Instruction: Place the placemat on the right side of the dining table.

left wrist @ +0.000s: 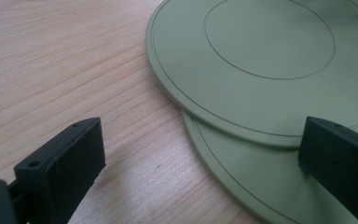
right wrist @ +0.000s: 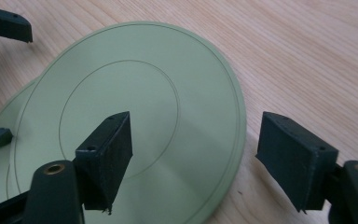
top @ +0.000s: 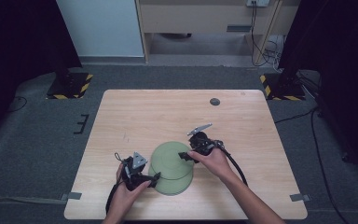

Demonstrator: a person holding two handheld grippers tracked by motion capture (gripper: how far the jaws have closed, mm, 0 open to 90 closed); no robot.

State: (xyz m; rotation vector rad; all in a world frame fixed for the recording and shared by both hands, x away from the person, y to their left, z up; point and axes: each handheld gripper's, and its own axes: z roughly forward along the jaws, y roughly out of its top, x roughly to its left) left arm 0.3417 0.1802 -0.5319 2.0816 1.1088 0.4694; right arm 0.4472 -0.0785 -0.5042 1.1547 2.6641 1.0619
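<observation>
Two flat pale-green plates lie overlapped near the table's front edge, the upper plate (top: 169,157) (left wrist: 270,60) (right wrist: 135,107) shifted back and left over the lower plate (top: 176,185) (left wrist: 251,182). My left gripper (top: 152,179) (left wrist: 200,154) stands open at the plates' left rim, one jaw over bare wood, the other over the lower plate's edge. At the upper plate's right rim my right gripper (top: 184,156) (right wrist: 198,154) is open too. One of its jaws hangs over the plate and the other past the rim over the table, neither pressing on it.
The wooden table (top: 135,116) is bare behind and beside the plates, apart from a small dark disc (top: 215,101) near its back edge. Black stands on hazard-taped bases (top: 70,86) sit on the floor at both back corners.
</observation>
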